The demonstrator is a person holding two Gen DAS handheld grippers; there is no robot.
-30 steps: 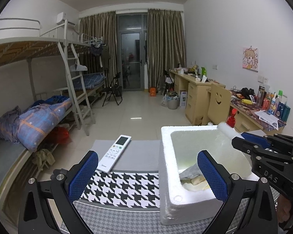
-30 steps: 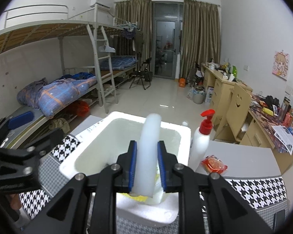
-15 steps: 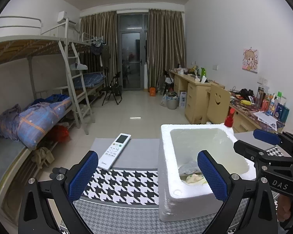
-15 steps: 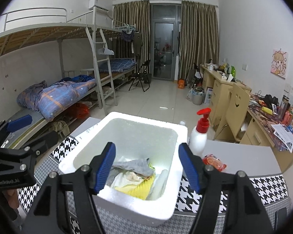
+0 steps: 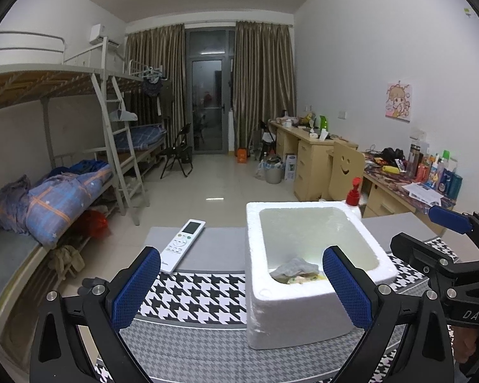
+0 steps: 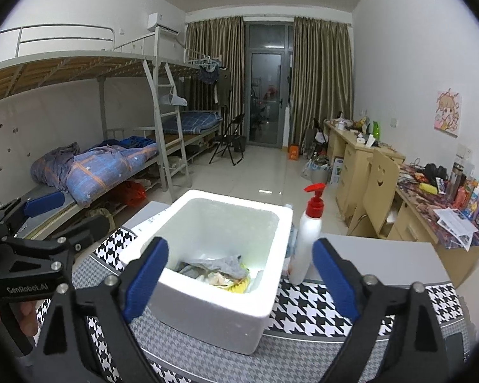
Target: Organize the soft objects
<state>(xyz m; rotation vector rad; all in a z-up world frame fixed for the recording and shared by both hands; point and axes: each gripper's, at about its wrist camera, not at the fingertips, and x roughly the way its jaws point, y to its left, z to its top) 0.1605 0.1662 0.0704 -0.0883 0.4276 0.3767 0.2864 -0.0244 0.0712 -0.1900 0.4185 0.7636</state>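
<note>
Only the left view shows the flat white remote (image 5: 182,244). Both claws, left (image 5: 239,290) and right (image 6: 239,282), are open and empty; the right's jaws just opened. The bumpy foam box (image 6: 220,300) holds crumpled cloths (image 6: 222,266).

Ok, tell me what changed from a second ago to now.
The right gripper let go of the white foam roll it was pinching above the foam box; its jaws have just been opening and now stand wide with nothing between them. The roll now lies inside, against the box's wall. The left gripper stayed open and empty; the remote and pump bottle kept their places.
</note>
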